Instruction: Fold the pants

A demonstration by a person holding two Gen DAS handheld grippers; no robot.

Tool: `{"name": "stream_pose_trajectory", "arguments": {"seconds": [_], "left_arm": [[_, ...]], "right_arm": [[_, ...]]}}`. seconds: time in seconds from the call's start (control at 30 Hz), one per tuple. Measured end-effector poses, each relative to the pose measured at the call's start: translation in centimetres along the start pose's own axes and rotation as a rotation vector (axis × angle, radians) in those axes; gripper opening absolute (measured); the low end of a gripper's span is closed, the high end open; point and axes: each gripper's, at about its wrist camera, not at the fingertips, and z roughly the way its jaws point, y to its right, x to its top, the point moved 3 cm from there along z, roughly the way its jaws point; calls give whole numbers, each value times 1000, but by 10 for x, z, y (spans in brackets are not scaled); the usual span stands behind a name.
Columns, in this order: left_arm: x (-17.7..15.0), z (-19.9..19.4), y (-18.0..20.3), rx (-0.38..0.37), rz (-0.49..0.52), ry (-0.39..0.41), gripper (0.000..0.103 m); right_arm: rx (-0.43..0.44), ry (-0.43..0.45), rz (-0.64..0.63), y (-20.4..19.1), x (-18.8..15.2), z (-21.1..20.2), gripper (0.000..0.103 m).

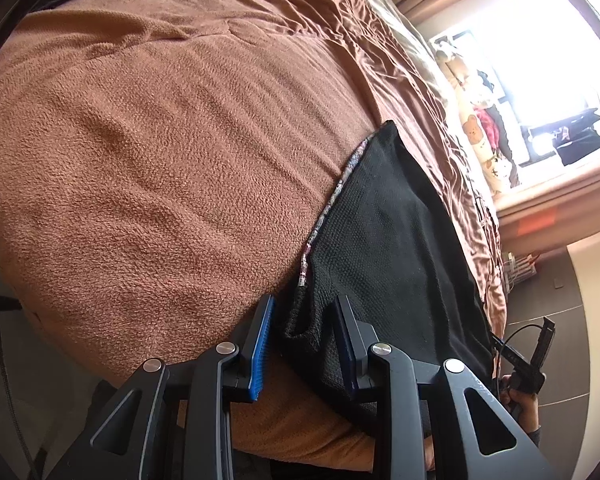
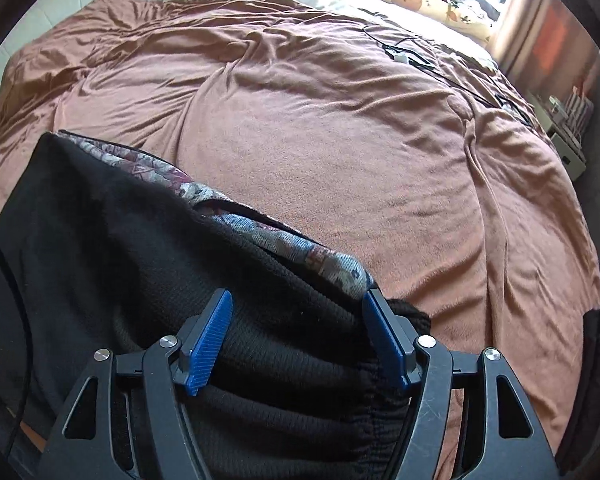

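Currently laid flat on brown bedspread [image 2: 340, 140]: black knit pants [image 2: 100, 260], patterned lining [image 2: 260, 236] showing along 1 edge. Judged soft, light, limp; likely to sag and bunch rather than hold a crease, so best taken at the gathered elastic waistband [image 2: 320, 420] or at a hem corner. Right gripper [image 2: 296, 340]: fingers apart, straddling rolled waistband folds, no clear pinch. Left gripper [image 1: 304, 344]: fingers narrowly apart over a puckered corner of pants [image 1: 380, 240], pads not seen pressing. Left view alone shows right gripper [image 1: 528, 364] in a hand at the bed edge. Right view alone shows cable [image 2: 440, 68] lying further up the bed.
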Motion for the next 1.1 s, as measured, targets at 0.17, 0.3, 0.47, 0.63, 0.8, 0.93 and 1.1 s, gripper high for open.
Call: {"name": "stream_pose_trajectory", "arguments": {"seconds": [0.17, 0.3, 0.47, 0.63, 0.8, 0.93, 1.1], "left_arm": [[0, 1, 1, 9, 1, -1, 31], [0, 2, 2, 12, 1, 0, 31], [1, 3, 2, 8, -5, 0, 31], [0, -1, -1, -4, -12, 0, 31], [-3, -2, 0, -10, -15, 1, 31], [-5, -6, 1, -20, -22, 1, 31], [-6, -9, 1, -19, -24, 1, 31]], "right_arm": [[-70, -34, -46, 2, 14, 29, 66], [-105, -55, -37, 9, 20, 47, 66], [-184, -44, -16, 12, 26, 50, 66], [-116, 22, -56, -8, 35, 17, 64], [9, 81, -170, -60, 51, -5, 64], [81, 53, -249, -101, 59, 8, 64], [136, 12, -290, -121, 71, 31, 65]]}}
